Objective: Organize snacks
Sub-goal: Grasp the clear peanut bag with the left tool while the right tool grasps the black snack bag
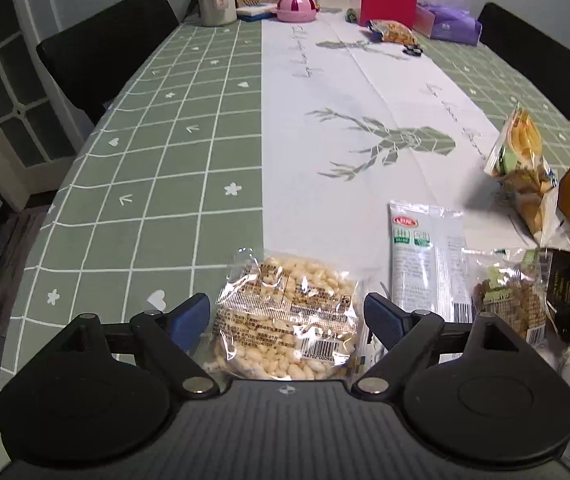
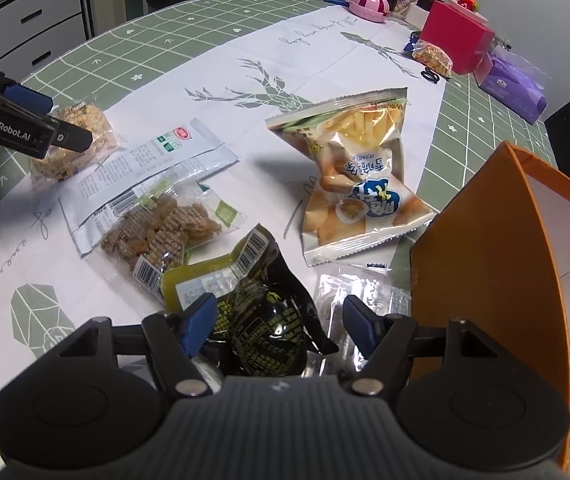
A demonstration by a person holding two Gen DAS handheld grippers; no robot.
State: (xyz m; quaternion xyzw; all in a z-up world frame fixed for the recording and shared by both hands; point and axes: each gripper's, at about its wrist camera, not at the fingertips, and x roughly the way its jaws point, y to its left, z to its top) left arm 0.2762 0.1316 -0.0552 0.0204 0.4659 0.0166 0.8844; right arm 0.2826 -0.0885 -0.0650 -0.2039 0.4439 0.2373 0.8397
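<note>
While snacks lie loose at the orange box's [image 2: 493,264] nine o'clock, both grippers gape, left [image 1: 287,314] straddling the rice cake [image 1: 285,312], right [image 2: 279,322] straddling the black packet [image 2: 261,320], seemingly for boxing.

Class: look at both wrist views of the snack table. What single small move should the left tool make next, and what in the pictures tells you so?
Probably close the left tool on the puffed rice packet. Its blue pads stand wide on either side of the packet without pressing it, and the packet lies flat on the tablecloth, still outside the orange box.
</note>
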